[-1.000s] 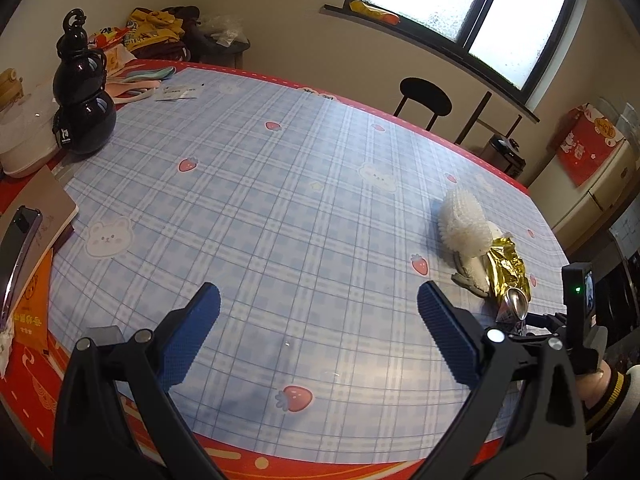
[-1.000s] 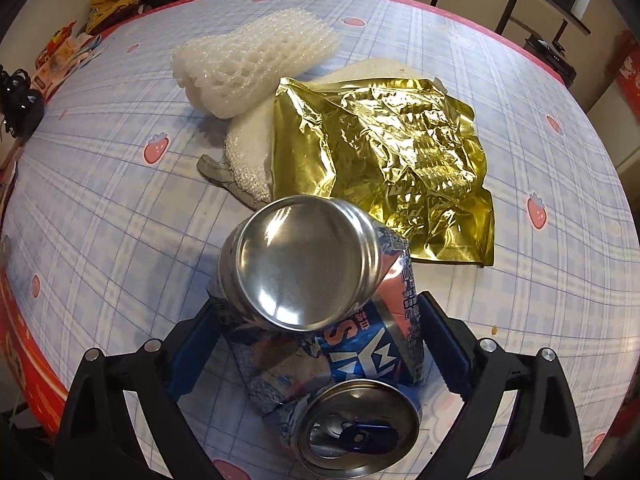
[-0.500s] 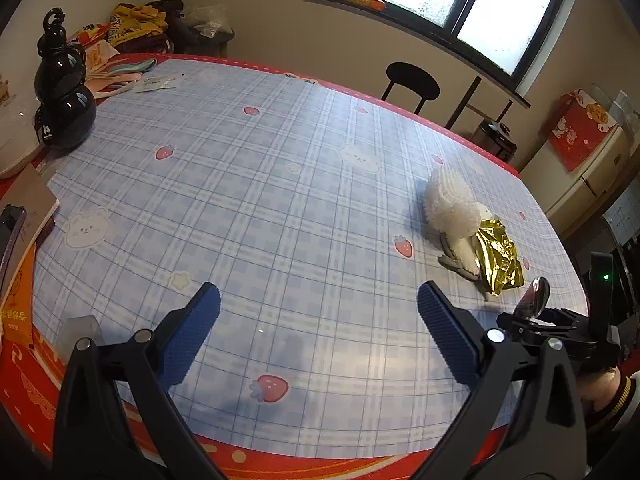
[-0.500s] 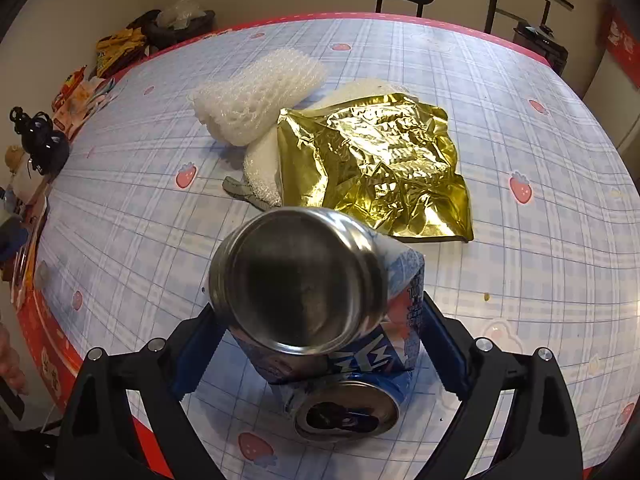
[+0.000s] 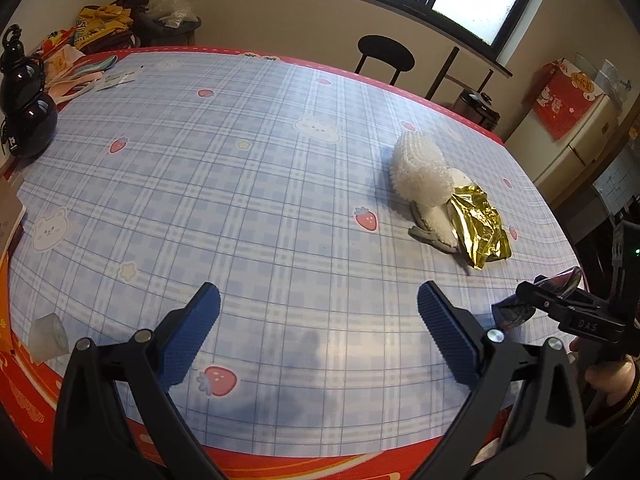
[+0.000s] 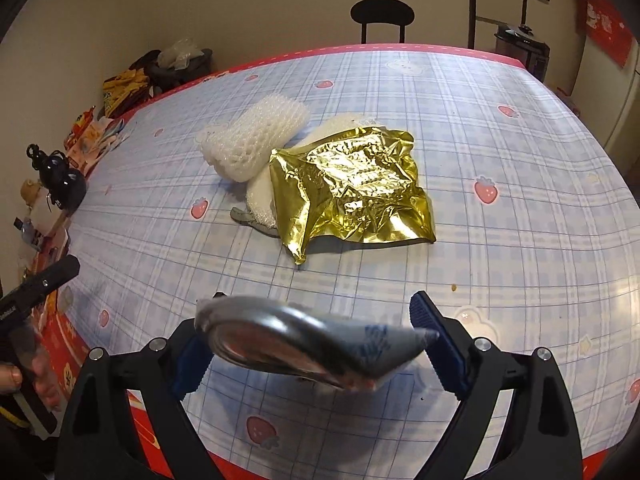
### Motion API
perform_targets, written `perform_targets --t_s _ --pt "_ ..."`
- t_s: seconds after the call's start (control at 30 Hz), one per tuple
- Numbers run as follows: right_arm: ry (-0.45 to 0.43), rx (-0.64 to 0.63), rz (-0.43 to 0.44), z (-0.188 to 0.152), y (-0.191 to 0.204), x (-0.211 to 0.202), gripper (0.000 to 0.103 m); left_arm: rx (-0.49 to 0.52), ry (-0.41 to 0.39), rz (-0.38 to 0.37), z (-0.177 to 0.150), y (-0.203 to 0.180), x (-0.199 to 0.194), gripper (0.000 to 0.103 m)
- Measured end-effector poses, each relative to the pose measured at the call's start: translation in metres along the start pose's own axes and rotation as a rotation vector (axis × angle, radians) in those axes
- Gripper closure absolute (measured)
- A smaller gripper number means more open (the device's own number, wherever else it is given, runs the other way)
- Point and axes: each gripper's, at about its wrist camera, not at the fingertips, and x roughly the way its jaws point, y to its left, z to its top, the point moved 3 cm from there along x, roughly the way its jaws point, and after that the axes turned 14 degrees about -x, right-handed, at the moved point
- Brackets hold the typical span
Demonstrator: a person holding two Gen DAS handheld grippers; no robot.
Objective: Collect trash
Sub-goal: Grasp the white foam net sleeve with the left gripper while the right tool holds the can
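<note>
In the right wrist view, the right gripper [image 6: 316,344] is filling the bottom of the frame, and its blue fingers [image 6: 438,354] are clamping a crushed can [image 6: 308,346] from both sides, holding it above the near edge of the counter [image 6: 520,200]. The can is looking blurred, its shiny round end tilting toward the camera. Past it, in the middle of the frame, a crumpled gold foil bag [image 6: 352,192] is lying on the blue checked cloth, overlapping a white pad [image 6: 262,202], with a white foam net [image 6: 250,138] just beside it toward the upper left. A black bottle [image 6: 62,182] is standing at the left edge, and a black chair [image 6: 382,14] is showing at the top beyond the counter.

In the left wrist view, the left gripper [image 5: 318,326] is hovering at the bottom of the frame over the near part of the counter [image 5: 240,184], its fingers [image 5: 190,334] spreading wide apart with nothing between them. At the lower right the can [image 5: 516,312] is sitting in the other gripper. Farther on, right of centre, the foil bag [image 5: 480,232] and foam net [image 5: 420,172] are lying together. The bottle [image 5: 24,108] is standing at the far left.
</note>
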Motion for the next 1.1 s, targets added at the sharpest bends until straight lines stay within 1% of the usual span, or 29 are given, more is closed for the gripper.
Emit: perform_targets --t_s 0.03,0.17,0.27,0.43,0.47,0.5,0.53,0.57,0.63,0.67,0.83,0.9,1.0,1.03,1.07,1.1 --pt "-0.006 0.007 -0.004 -0.001 -0.005 -0.003 0.015 0.007 0.004 -0.002 -0.001 -0.003 0.002 0.006" --pt "-0.013 0.037 -0.018 -0.006 -0.021 -0.013 0.021 0.035 0.014 -0.015 -0.003 -0.017 0.007 0.006" --pt "-0.007 0.052 -0.022 -0.013 -0.027 -0.018 0.021 0.050 0.020 -0.025 -0.004 -0.026 0.009 0.006" --pt "0.019 0.045 -0.033 -0.027 -0.024 -0.022 0.022 0.066 0.038 -0.036 -0.009 -0.037 0.016 0.006" --pt "0.022 0.042 -0.030 -0.029 -0.022 -0.022 0.036 0.068 0.041 -0.039 -0.010 -0.040 0.017 0.006" --pt "0.037 0.042 -0.022 -0.031 -0.023 -0.022 0.047 0.071 0.043 -0.042 -0.011 -0.042 0.018 0.006" --pt "0.059 0.042 -0.028 -0.034 -0.023 -0.020 0.053 0.074 0.045 -0.045 -0.011 -0.044 0.019 0.006" --pt "0.072 0.043 -0.036 -0.036 -0.022 -0.019 0.056 0.079 0.048 -0.050 -0.012 -0.047 0.020 0.006" --pt "0.064 0.052 -0.037 -0.039 -0.026 -0.023 0.061 0.086 0.052 -0.057 -0.014 -0.051 0.021 0.006" --pt "0.062 0.054 -0.042 -0.038 -0.027 -0.025 0.065 0.091 0.054 -0.061 -0.015 -0.054 0.021 0.006" --pt "0.040 0.072 -0.067 -0.039 -0.037 -0.040 0.077 0.112 0.070 -0.083 -0.019 -0.064 0.025 0.006" --pt "0.030 0.094 -0.058 -0.039 -0.041 -0.045 0.078 0.120 0.078 -0.099 -0.019 -0.069 0.027 0.006" --pt "0.026 0.105 -0.072 -0.041 -0.045 -0.050 0.078 0.132 0.087 -0.128 -0.021 -0.076 0.029 0.008" --pt "0.019 0.110 -0.073 -0.041 -0.046 -0.053 0.078 0.137 0.090 -0.140 -0.021 -0.079 0.030 0.011" --pt "0.010 0.116 -0.074 -0.041 -0.047 -0.056 0.078 0.143 0.097 -0.155 -0.022 -0.084 0.032 0.018" --pt "0.003 0.120 -0.074 -0.041 -0.049 -0.058 0.079 0.149 0.104 -0.163 -0.022 -0.087 0.034 0.023"
